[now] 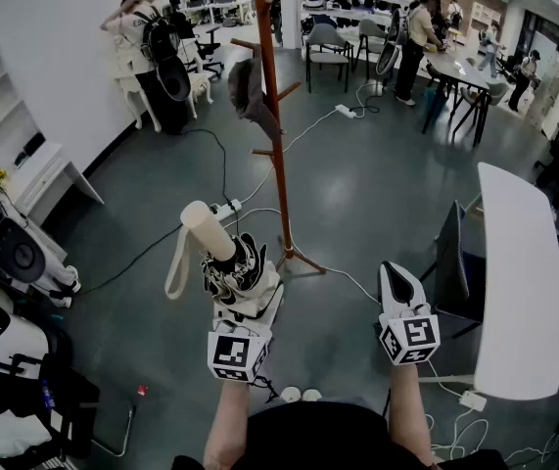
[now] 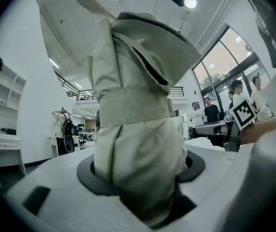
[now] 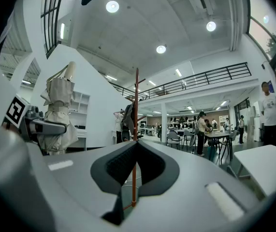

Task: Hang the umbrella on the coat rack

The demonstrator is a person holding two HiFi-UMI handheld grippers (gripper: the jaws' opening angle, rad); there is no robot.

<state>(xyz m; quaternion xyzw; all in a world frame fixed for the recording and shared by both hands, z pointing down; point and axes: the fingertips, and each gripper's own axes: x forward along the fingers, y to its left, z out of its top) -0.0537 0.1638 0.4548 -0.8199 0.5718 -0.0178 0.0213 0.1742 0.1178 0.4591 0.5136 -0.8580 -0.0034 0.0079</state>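
Observation:
A folded beige umbrella (image 1: pixel 230 262) stands upright in my left gripper (image 1: pixel 248 297), which is shut on its bundled canopy. Its pale cylindrical handle (image 1: pixel 206 226) points up and away, and a strap loop (image 1: pixel 175 262) hangs to the left. In the left gripper view the umbrella (image 2: pixel 138 120) fills the space between the jaws of the left gripper (image 2: pixel 140 180). The brown coat rack (image 1: pixel 272 116) stands on the floor just beyond, with a dark garment (image 1: pixel 250 91) on one peg. My right gripper (image 1: pixel 399 284) is shut and empty, to the right of the rack's base. In the right gripper view the rack (image 3: pixel 137 105) shows past the right gripper (image 3: pixel 136 146).
A white table (image 1: pixel 519 282) with a dark chair (image 1: pixel 455 262) stands at the right. Cables (image 1: pixel 259 199) run across the floor round the rack's foot. White shelves (image 1: pixel 20 164) and equipment (image 1: pixel 10 253) line the left side. People, desks and chairs (image 1: pixel 328 47) fill the back.

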